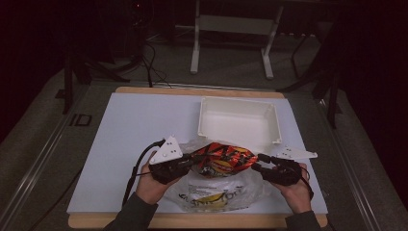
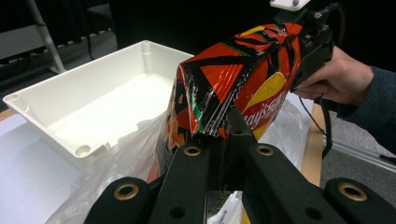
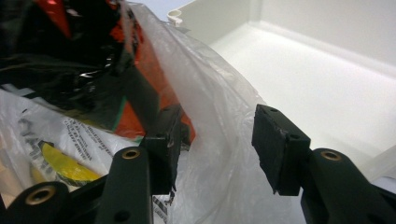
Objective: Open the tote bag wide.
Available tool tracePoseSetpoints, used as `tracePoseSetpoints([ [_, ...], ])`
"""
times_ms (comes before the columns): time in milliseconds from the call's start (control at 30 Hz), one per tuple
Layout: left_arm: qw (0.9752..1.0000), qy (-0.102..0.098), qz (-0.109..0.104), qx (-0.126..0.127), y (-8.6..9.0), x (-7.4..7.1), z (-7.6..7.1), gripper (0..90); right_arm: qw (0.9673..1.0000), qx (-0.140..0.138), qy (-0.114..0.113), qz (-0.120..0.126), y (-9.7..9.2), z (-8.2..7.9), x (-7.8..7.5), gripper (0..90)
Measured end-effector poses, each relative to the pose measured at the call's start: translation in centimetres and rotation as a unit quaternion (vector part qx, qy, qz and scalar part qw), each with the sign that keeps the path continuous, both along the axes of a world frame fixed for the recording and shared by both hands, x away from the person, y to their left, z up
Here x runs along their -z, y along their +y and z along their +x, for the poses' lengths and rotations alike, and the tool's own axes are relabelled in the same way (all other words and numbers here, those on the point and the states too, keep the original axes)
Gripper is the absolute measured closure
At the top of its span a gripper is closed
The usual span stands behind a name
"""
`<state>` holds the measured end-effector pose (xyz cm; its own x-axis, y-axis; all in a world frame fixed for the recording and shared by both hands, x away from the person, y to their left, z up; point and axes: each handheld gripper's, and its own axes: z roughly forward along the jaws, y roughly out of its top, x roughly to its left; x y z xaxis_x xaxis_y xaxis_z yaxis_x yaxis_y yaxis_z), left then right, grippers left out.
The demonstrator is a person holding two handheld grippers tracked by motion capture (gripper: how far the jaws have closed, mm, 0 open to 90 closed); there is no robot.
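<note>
Near edge of counter [image 1: 120, 130]: a clear plastic bag [image 1: 219, 195] with yellow and black print lies flat between the person's two hands.

Left hand-held gripper [image 1: 190, 161]: jaws nearly closed, pinching the crimped end of a red, orange and black chip bag [image 1: 223, 160]. In the left gripper view the foil seam [image 2: 205, 128] sits right between the jaws.

Right hand-held gripper [image 1: 262, 162]: in its own view the jaws stand clearly apart, with clear plastic film [image 3: 219, 140] lying across the gap; the left jaw is close against the chip bag's end [image 3: 135, 116]. Whether it actually bears on the foil, cannot tell.

Chip bag is held up off the counter, spanning between the two grippers, above the plastic bag.

Just beyond: an empty white bin [image 1: 239, 120], open side up, its near wall close behind the chip bag. Counter to the left of the bin is bare white sheet, wide room there. Right of the bin, only a narrow strip before the counter edge.
</note>
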<state>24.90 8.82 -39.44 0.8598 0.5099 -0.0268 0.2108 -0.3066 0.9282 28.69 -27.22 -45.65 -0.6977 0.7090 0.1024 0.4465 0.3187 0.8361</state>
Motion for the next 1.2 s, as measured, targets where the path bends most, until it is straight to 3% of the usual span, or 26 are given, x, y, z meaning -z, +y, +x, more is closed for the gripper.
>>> tracePoseSetpoints([
  [367, 0.9995, 0.015, -0.024, 0.012, 0.5, -1.2, -0.3, 89.4, 1.0, 0.003, 0.002, 0.0, 0.1, 0.5, 0.2, 57.4],
  [633, 0.9993, 0.012, -0.031, 0.017, 0.6, -2.1, -0.3, 89.4, 0.9999, 0.01, 0.001, -0.003, 0.4, 0.8, 0.3, 64.2],
  [867, 0.9988, 0.009, -0.041, 0.026, 0.5, -2.8, -0.8, 89.4, 0.9999, 0.002, 0.009, -0.012, 1.2, 1.4, 1.1, 76.7],
  [1200, 0.9979, 0.002, -0.056, 0.033, 0.9, -3.9, -1.2, 89.4, 0.9996, -0.005, 0.021, -0.021, 1.8, 1.8, 2.0, 81.6],
])
